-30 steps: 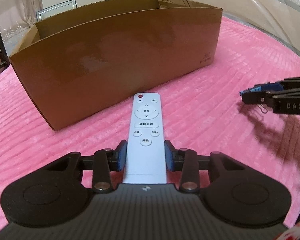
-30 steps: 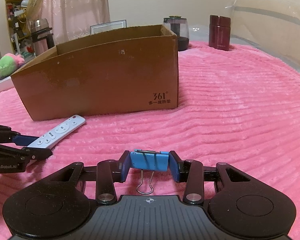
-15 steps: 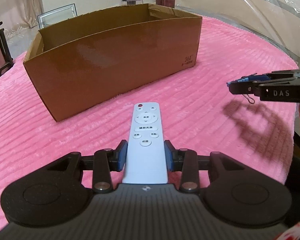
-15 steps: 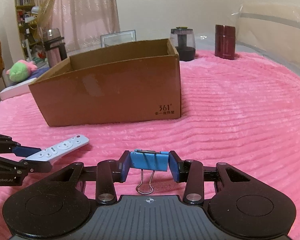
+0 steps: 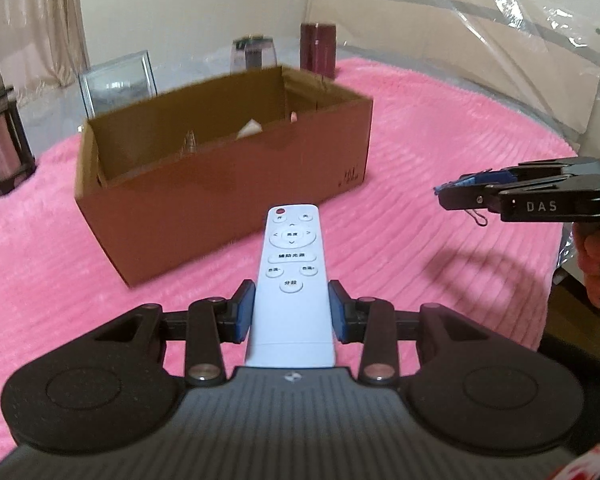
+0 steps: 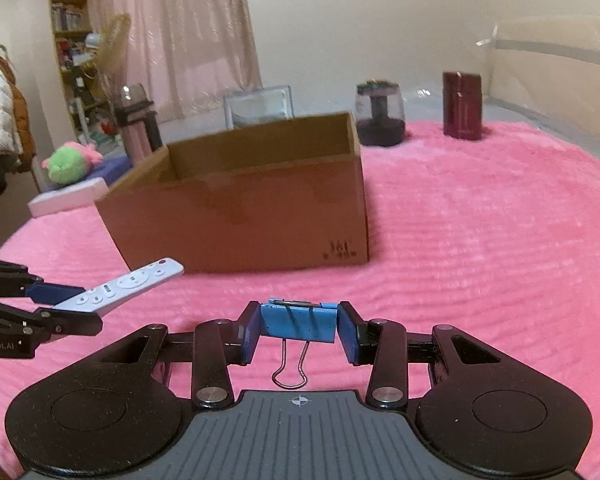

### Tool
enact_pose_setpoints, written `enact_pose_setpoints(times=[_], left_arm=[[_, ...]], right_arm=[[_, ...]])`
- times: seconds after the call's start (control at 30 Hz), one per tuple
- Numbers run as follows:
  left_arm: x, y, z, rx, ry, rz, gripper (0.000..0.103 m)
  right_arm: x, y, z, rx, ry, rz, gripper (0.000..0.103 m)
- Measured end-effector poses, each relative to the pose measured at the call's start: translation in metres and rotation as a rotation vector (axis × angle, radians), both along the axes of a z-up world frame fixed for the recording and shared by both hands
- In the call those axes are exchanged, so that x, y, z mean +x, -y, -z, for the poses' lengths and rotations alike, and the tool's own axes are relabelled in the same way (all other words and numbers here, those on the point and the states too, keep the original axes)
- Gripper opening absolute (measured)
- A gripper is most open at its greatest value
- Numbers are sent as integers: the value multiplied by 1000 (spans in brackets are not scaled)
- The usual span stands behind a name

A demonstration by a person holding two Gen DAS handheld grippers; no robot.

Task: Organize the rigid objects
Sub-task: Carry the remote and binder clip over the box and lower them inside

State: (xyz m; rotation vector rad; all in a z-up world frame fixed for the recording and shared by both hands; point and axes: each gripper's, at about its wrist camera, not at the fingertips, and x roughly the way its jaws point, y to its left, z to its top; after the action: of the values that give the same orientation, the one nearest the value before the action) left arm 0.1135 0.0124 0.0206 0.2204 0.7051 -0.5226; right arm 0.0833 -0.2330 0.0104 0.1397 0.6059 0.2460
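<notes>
My left gripper (image 5: 291, 307) is shut on a white remote control (image 5: 292, 264) and holds it in the air, pointing at the open brown cardboard box (image 5: 228, 200). The remote also shows in the right wrist view (image 6: 128, 284), left of the box (image 6: 260, 216). My right gripper (image 6: 298, 330) is shut on a blue binder clip (image 6: 298, 322) whose wire handle hangs down. In the left wrist view the right gripper (image 5: 460, 192) hovers at the right, level with the box's near corner. Pale items lie inside the box (image 5: 248, 130).
The pink ribbed blanket (image 6: 480, 260) covers the surface. Behind the box stand a dark glass jar (image 6: 380, 116), a maroon canister (image 6: 462, 106) and a framed glass panel (image 6: 258, 106). A green plush toy (image 6: 66, 162) lies far left.
Both grippers have risen and pulled back from the box with their objects, so the box's inside now shows. The grips have not changed.
</notes>
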Motion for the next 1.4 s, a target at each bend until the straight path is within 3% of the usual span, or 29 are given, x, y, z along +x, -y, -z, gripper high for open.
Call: enact_pose_setpoints(times=[0.33,0.7,1.03,1.4], left_arm=[[18,-8,-60,1,82,17,33],[97,-8,-106,92,132,18,33],[161,-5,-92,168,74,20,33],[200,-10,-59,212,13,0,33]], right_arm=[[24,10,-54,0,93,-94,38],[112,4,-100,-70,63,-292,38],[191,-15,-97,-176,-1,-446,38],[239,-40,-76,-273,-56,-535,38]])
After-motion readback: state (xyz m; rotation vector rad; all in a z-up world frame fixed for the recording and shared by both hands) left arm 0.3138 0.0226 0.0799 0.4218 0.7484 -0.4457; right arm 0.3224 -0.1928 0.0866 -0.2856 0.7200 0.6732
